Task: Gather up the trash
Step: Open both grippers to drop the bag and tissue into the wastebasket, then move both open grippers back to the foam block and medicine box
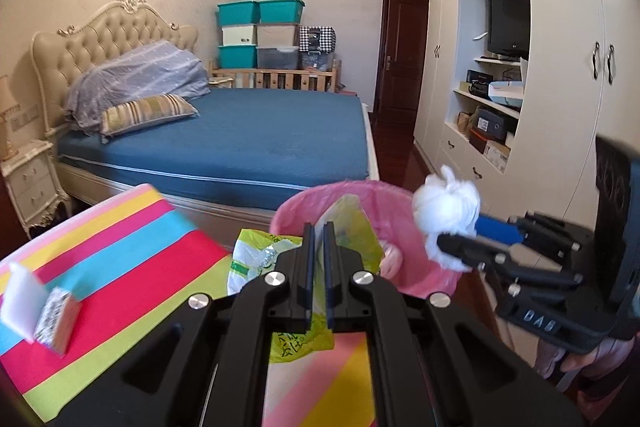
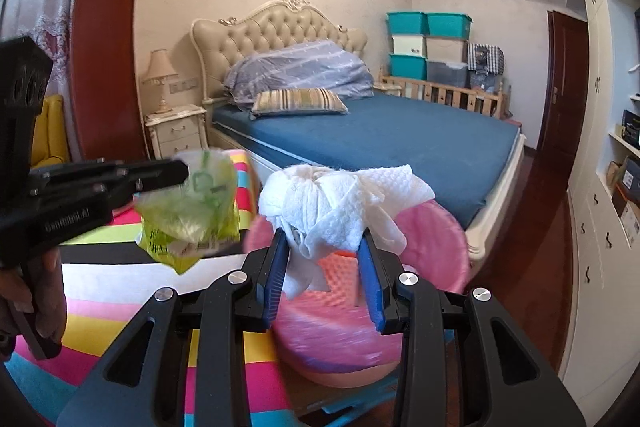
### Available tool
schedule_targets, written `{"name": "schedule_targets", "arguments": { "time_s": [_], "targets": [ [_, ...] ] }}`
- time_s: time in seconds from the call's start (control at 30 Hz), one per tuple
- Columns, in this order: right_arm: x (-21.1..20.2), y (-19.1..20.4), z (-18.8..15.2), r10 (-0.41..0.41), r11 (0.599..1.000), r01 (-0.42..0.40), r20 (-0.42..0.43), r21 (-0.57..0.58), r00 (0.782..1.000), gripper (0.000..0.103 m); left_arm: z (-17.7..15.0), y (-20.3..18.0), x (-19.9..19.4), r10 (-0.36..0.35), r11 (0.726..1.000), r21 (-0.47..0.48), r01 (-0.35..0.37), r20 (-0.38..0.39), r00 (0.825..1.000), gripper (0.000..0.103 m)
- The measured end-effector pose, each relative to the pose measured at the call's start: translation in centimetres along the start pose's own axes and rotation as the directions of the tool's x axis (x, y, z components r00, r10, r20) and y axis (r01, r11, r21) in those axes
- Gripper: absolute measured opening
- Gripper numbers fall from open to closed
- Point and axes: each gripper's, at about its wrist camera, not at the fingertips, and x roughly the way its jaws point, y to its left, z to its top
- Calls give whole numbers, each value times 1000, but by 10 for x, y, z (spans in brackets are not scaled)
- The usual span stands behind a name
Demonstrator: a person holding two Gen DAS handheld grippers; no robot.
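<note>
Bedroom with a blue bed (image 1: 248, 131) across the middle of both views, teal bins (image 1: 260, 11) stacked behind it, white wardrobe (image 1: 560, 39) along the right edge. Striped table (image 1: 120, 251) in the lower left of the left wrist view, a small box (image 1: 56, 319) lying on it. Pink bin (image 1: 384, 199) low in the centre, just beyond the table's edge. Left gripper (image 1: 319, 247) at bottom centre, jaws nearly shut, pinching a green bag (image 1: 256, 259) that hangs at the bin's rim. Right gripper (image 2: 324, 275) at bottom centre of the right wrist view, blue pads (image 2: 276, 279) apart but pressing a crumpled white tissue (image 2: 340, 203) from both sides, held above the bin's mouth. In the left wrist view, the tissue at the right, above the bin's right rim.
</note>
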Motion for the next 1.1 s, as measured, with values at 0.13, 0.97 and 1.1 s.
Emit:
{"name": "schedule_targets", "arguments": {
  "time_s": [0.13, 0.97, 1.1],
  "targets": [
    [15, -24, 5, 4, 1000, -3, -19, 29, 1000, 34, 14, 0, 28, -19, 999, -27, 19, -16, 1000, 5],
    [-3, -45, -8, 10, 1000, -9, 13, -14, 1000, 73, 7, 23, 38, 115, 989, -92, -115, 2, 993, 96],
    [-10, -27, -5, 25, 999, -24, 25, -31, 999, 73, 1, 31, 16, 176, 983, -63, -174, 14, 984, 98]
  ]
}}
